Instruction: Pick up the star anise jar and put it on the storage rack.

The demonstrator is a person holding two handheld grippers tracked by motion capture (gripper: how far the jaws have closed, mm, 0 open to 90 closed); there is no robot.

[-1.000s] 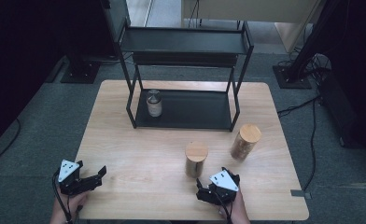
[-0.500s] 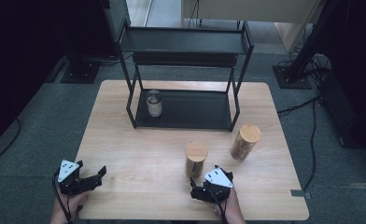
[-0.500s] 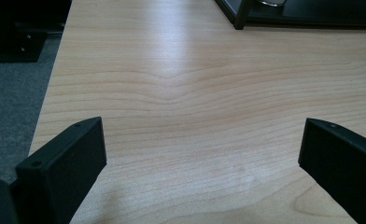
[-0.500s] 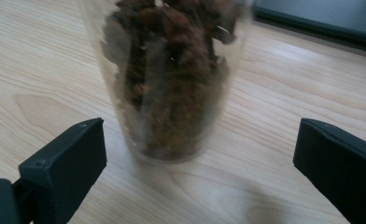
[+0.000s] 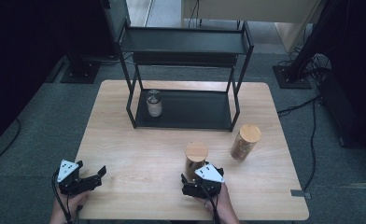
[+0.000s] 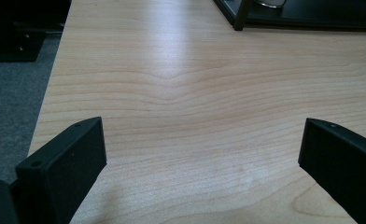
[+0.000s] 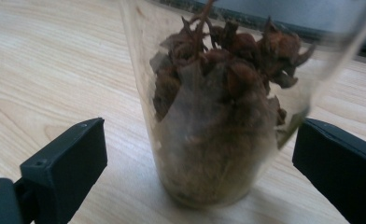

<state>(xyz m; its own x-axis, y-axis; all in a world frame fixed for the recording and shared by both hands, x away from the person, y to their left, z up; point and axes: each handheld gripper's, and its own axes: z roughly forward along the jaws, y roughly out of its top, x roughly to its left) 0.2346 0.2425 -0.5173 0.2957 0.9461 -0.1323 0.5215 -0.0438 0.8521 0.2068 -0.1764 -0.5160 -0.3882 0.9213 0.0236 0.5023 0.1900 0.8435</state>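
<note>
Glass jar (image 7: 218, 126) of dried brown stuff sits between the right tool's (image 5: 200, 183) spread jaws, pads not touching it | left tool (image 5: 80, 178) jaws wide apart over bare counter (image 5: 139, 154) | second wood-lidded jar (image 5: 244, 142) just beyond | black shelf rack (image 5: 186, 79) at the back.

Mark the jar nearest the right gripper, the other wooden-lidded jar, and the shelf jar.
near jar (image 5: 196, 152), high view, wooden lid
far jar (image 5: 249, 133), high view, wooden lid
shelf jar (image 5: 154, 103), high view, glass body

A light wooden table (image 5: 125, 154) carries a black shelf rack (image 5: 186, 112) and two cork-lidded jars (image 5: 196, 158).
</note>
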